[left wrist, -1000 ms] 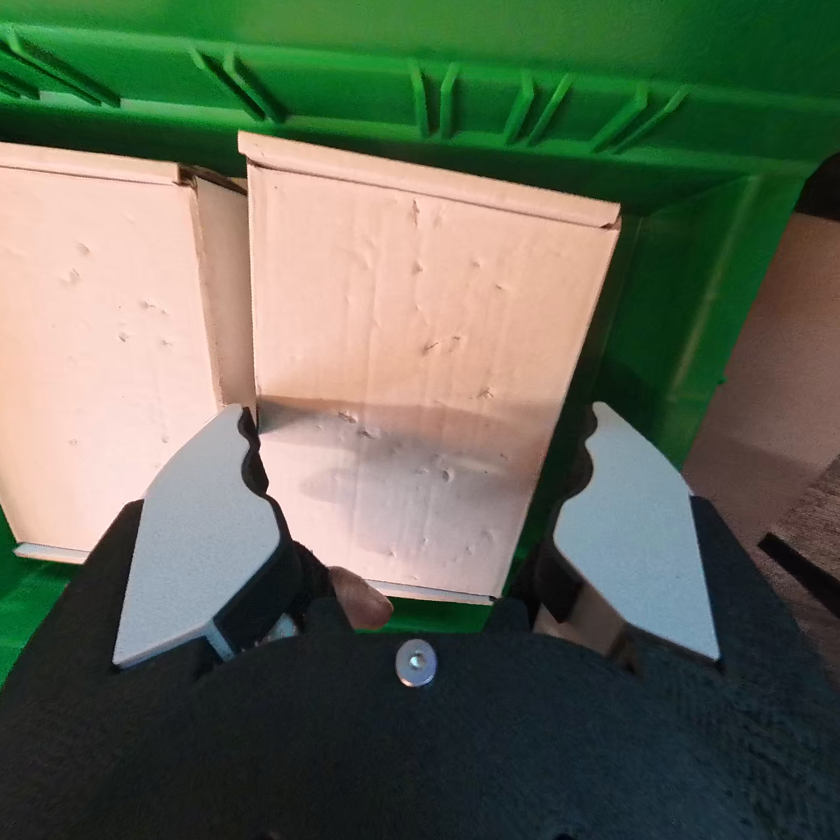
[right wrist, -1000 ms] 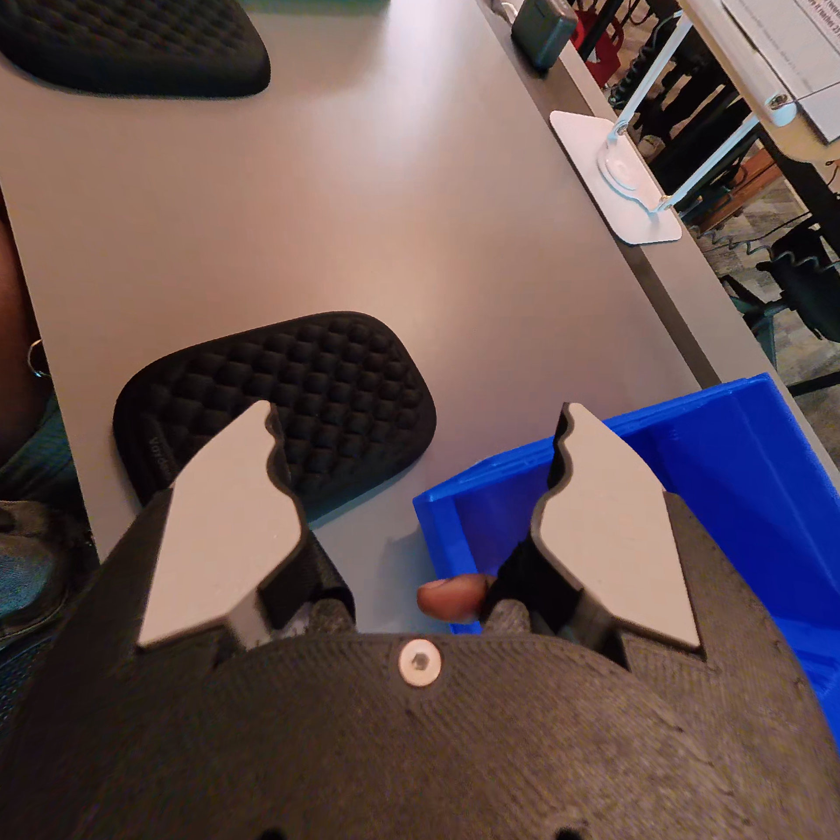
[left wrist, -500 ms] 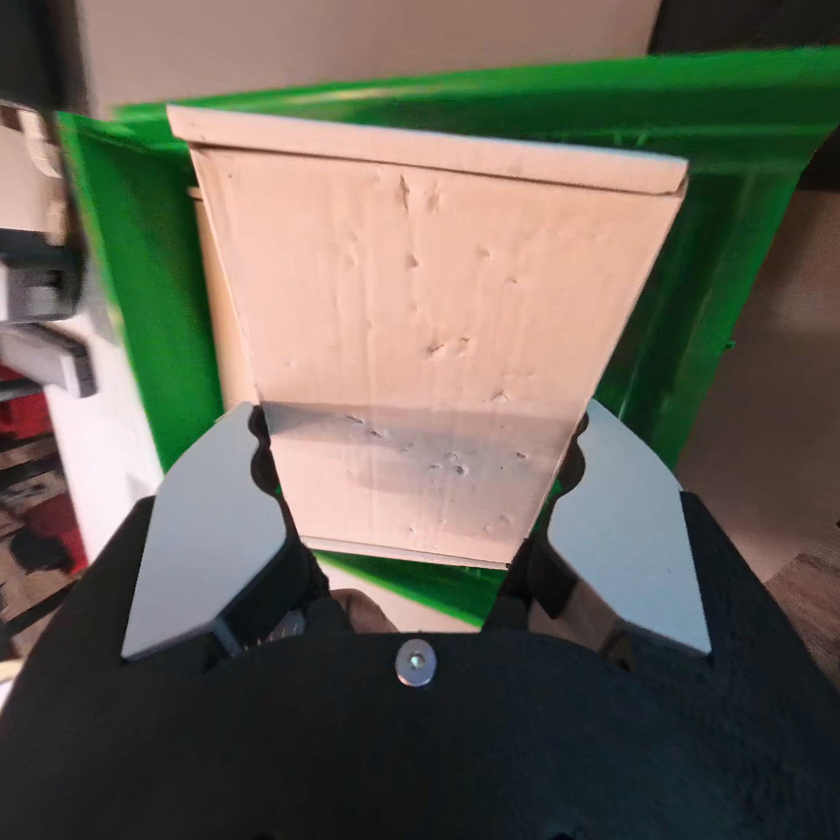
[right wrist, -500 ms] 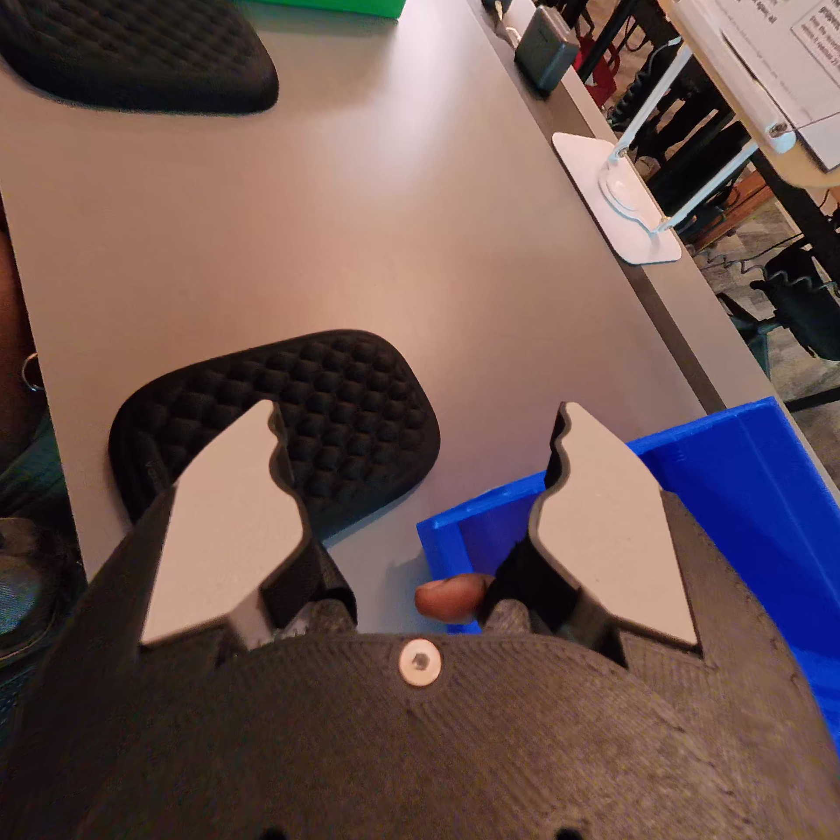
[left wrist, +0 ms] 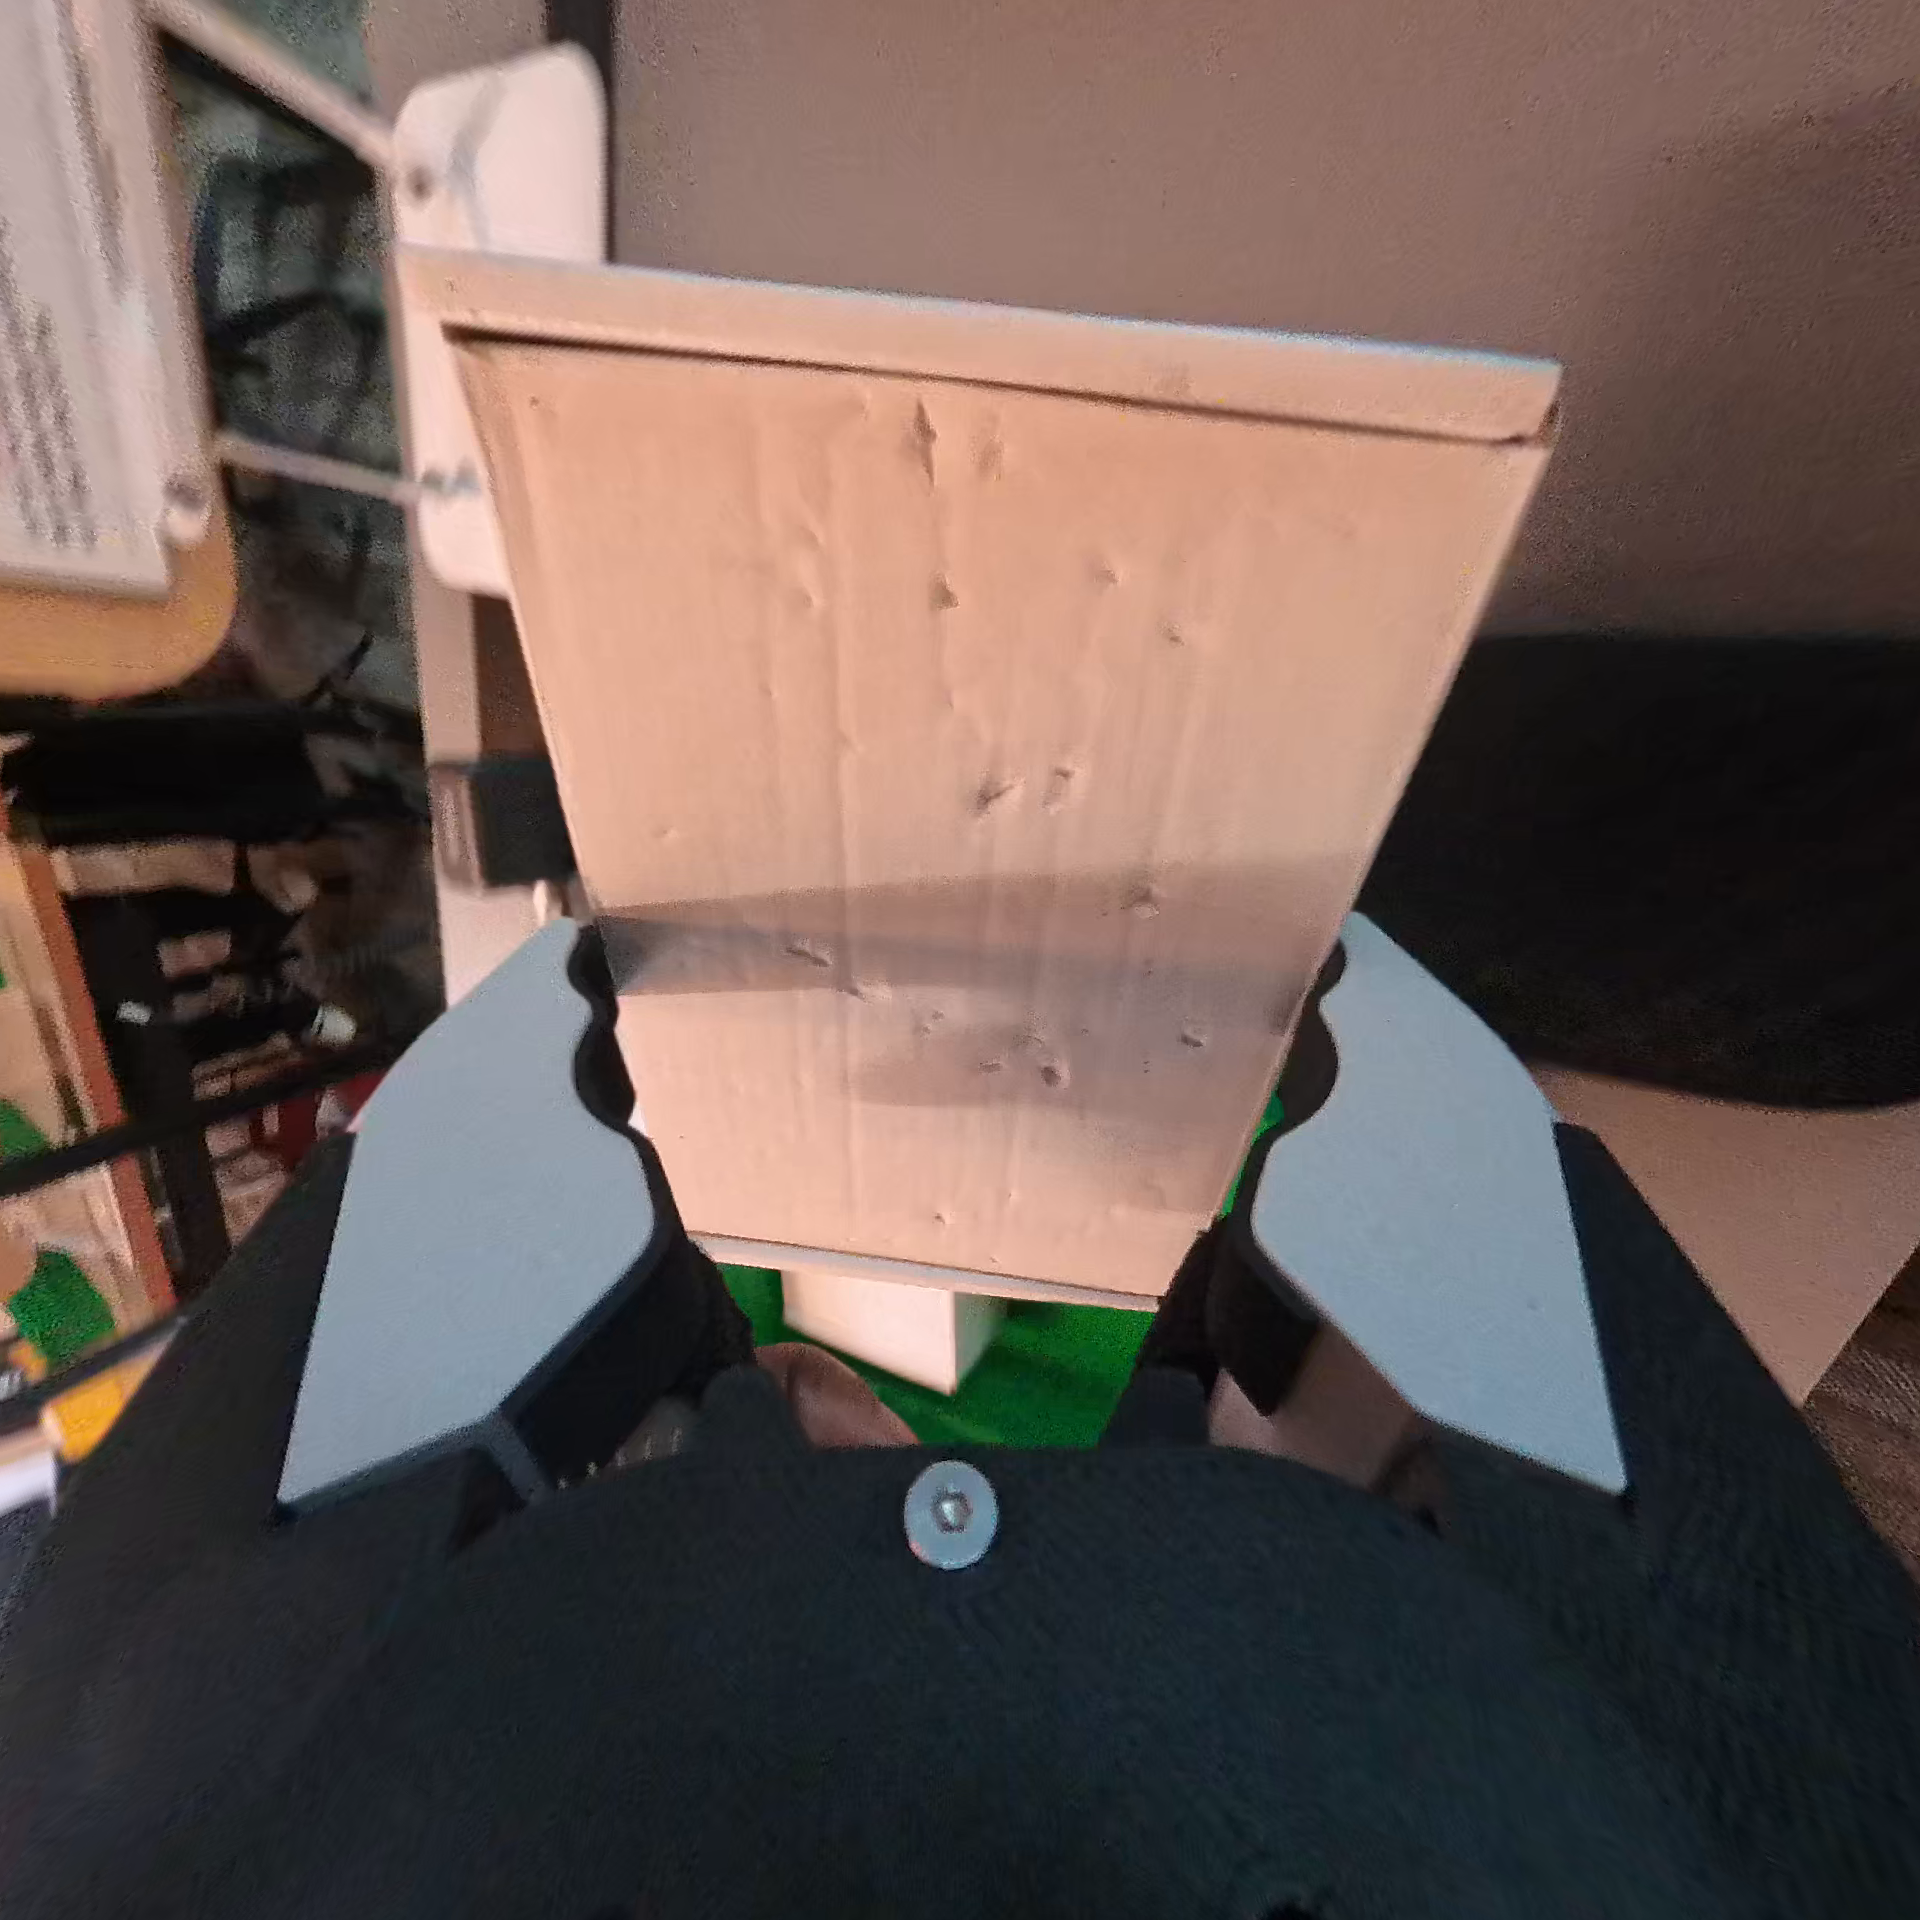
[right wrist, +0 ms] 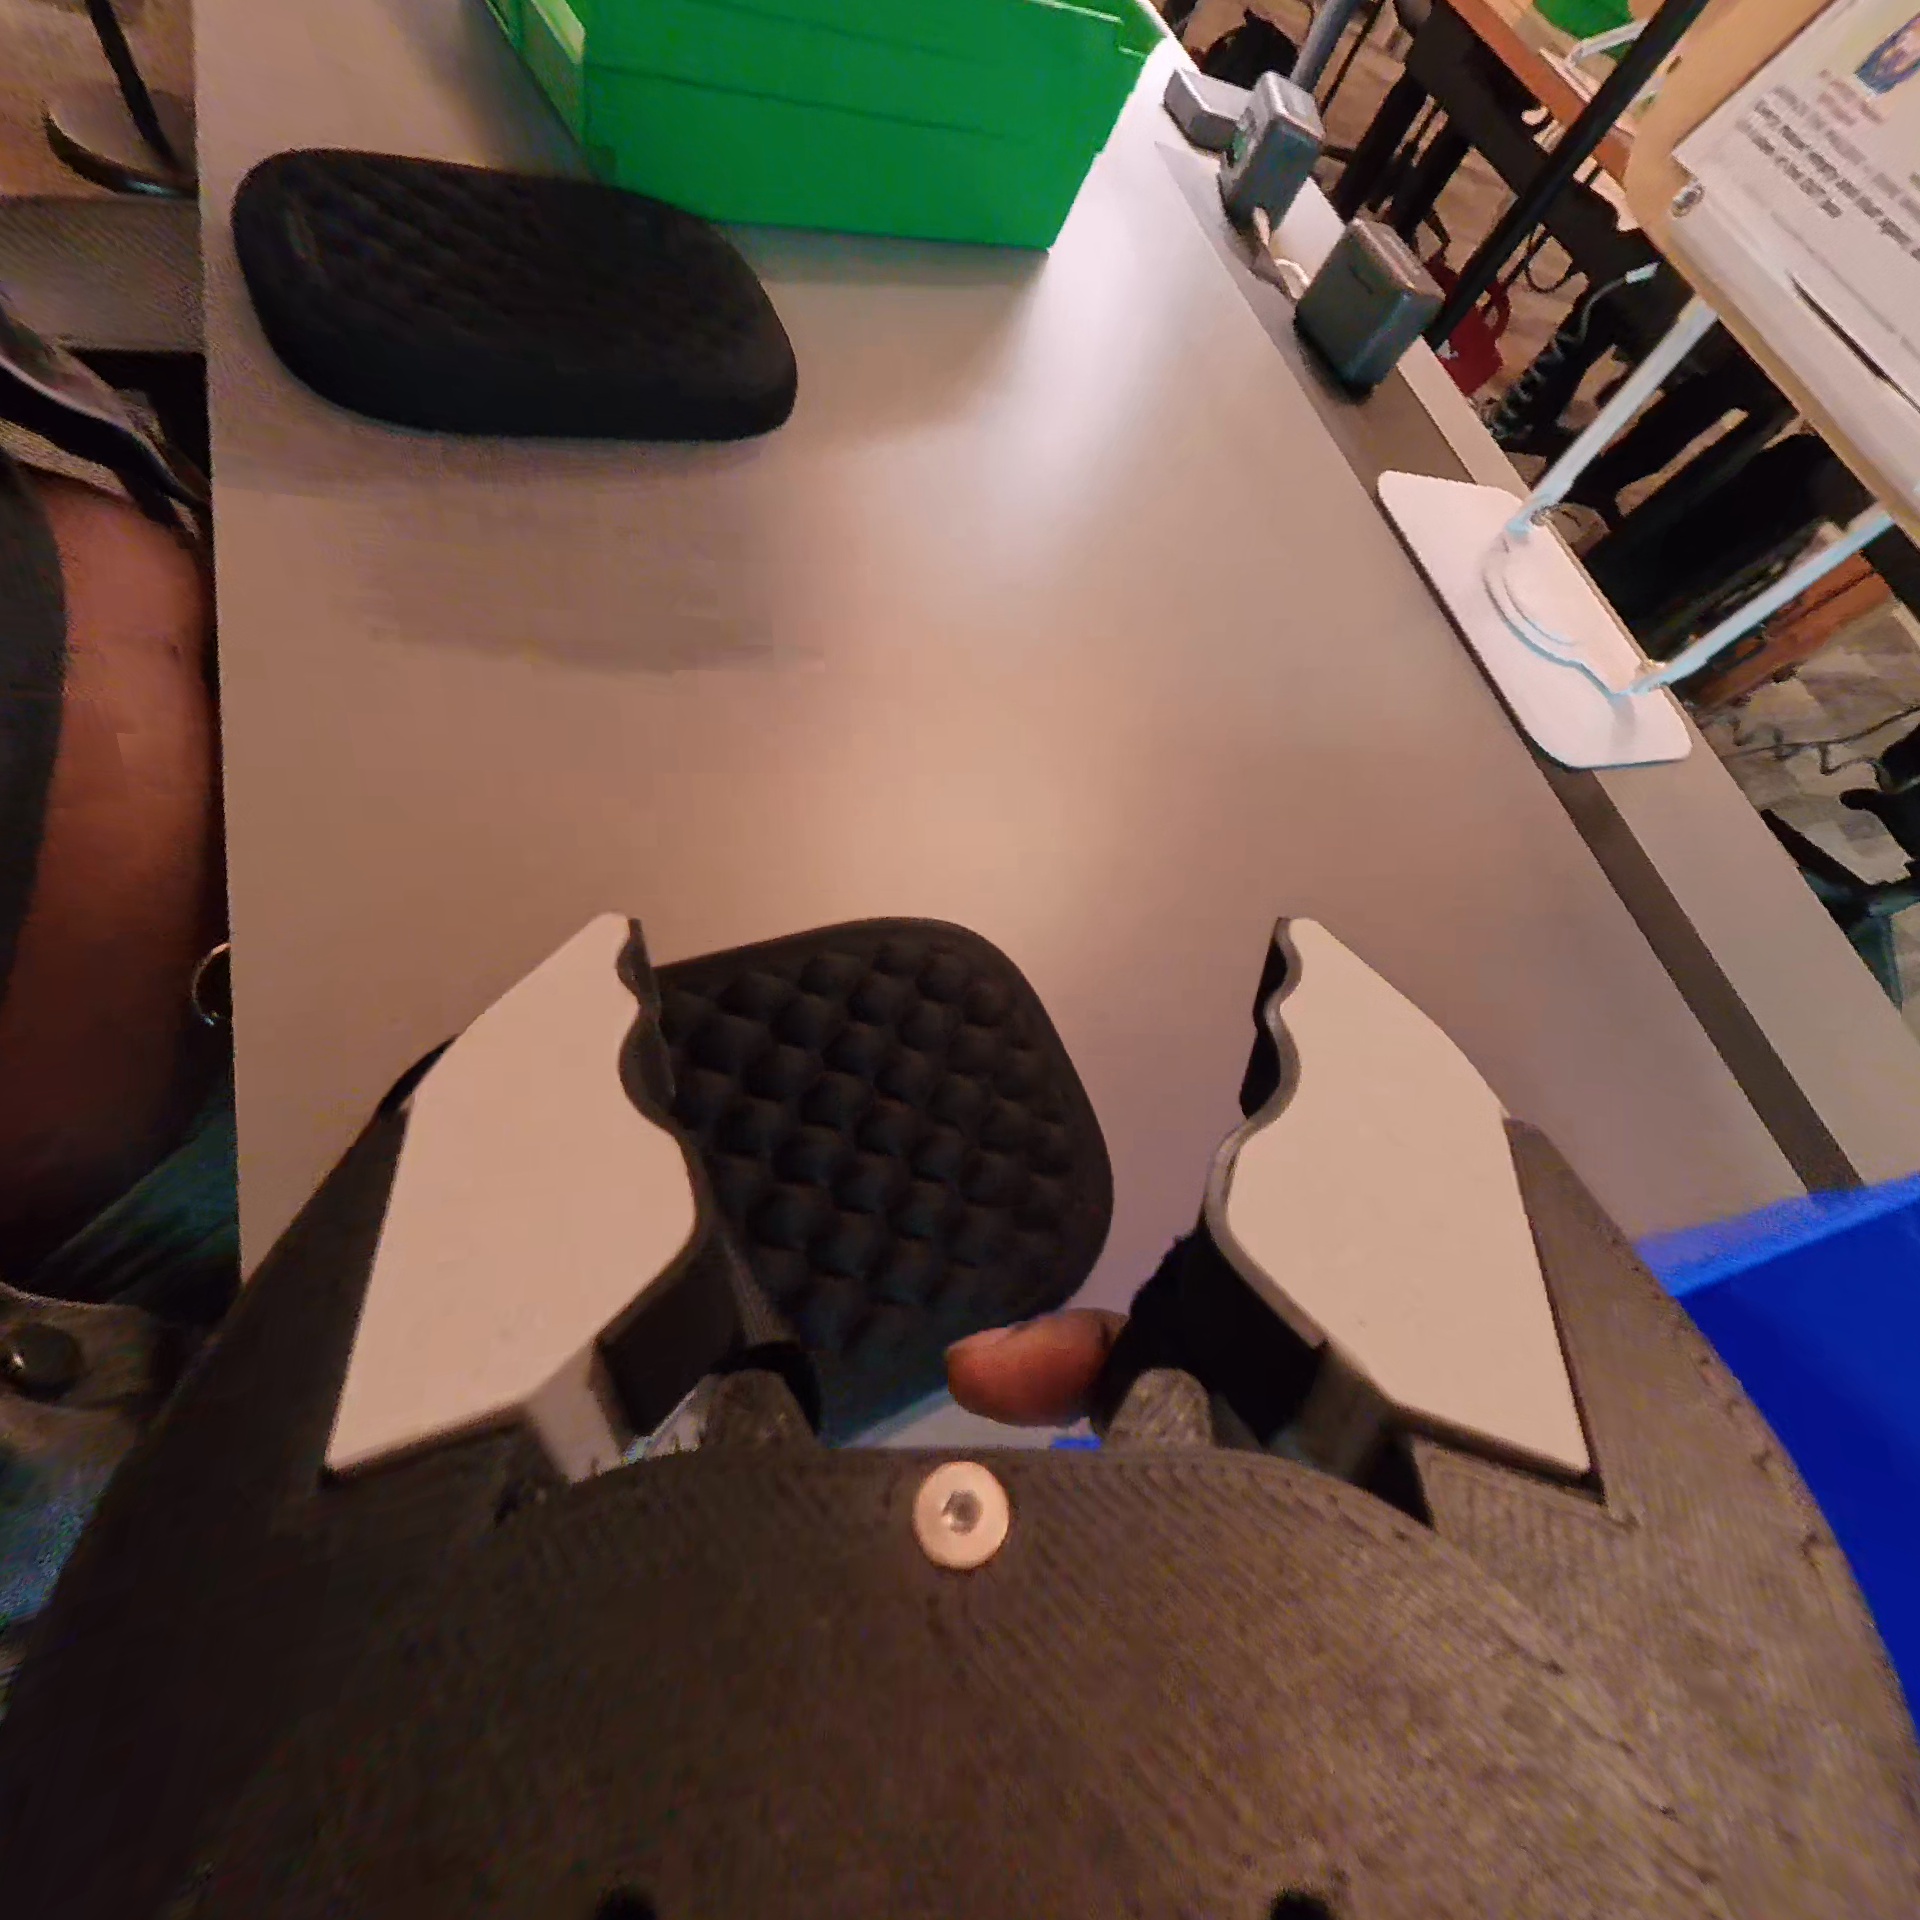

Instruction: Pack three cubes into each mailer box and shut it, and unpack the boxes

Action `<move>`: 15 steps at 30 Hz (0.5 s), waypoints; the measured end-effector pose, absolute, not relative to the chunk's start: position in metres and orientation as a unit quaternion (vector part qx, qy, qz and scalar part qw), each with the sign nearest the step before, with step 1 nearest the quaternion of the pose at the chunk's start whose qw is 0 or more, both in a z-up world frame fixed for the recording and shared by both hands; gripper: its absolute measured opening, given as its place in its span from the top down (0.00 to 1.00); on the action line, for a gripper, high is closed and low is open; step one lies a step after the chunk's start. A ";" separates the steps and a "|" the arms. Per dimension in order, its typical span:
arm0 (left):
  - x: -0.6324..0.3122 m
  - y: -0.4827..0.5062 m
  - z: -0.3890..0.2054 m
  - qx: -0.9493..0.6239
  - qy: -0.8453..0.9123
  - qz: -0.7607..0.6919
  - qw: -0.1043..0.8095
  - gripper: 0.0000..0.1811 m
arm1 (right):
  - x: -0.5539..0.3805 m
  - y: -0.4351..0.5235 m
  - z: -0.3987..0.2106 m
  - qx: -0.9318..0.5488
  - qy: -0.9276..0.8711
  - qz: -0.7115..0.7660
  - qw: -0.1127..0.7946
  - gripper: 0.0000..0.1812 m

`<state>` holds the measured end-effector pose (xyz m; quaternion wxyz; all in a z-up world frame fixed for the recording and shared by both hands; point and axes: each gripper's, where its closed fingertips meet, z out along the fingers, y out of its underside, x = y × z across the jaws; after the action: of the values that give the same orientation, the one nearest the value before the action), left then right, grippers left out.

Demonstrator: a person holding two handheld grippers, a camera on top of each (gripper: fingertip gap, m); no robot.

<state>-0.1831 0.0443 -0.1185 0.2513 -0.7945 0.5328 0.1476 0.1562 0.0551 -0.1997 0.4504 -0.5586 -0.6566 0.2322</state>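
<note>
My left gripper (left wrist: 966,935) is shut on a closed cardboard mailer box (left wrist: 966,623), one finger on each long side. It holds the box in the air above the green bin (left wrist: 1029,1382). The end of another cardboard box (left wrist: 883,1340) shows in the bin below. My right gripper (right wrist: 951,935) is open and empty, hovering over a small black quilted pad (right wrist: 883,1122) on the grey table (right wrist: 831,675). The corner of a blue bin (right wrist: 1818,1351) lies just to its right. No cubes are in view.
The green bin (right wrist: 831,114) stands at the table's far end, with a larger black pad (right wrist: 499,301) beside it. A white stand base (right wrist: 1527,623) and grey adapters (right wrist: 1361,301) line the table's right edge. A person's arm is at the left. The gap from one gripper's tips to the other's is roughly 35 cm.
My left gripper closed on the mailer box and lifted it out of the green bin, swinging away from it. My right gripper moved left, off the blue bin and over the small black pad.
</note>
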 end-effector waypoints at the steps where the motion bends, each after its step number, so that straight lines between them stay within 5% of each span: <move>1: -0.164 0.050 -0.124 -0.789 0.545 0.140 0.246 0.32 | 0.153 0.053 -0.201 -0.556 -0.658 0.238 0.449 0.39; 15: -0.011 0.094 -0.263 -0.796 0.587 0.077 0.126 0.33 | 0.120 0.035 -0.230 -0.582 -0.635 0.289 0.418 0.40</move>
<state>-0.0108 0.0939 -0.2626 0.1259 -0.7964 0.5865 0.0770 0.1196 0.0348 -0.2304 0.4178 -0.5825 -0.6345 0.2891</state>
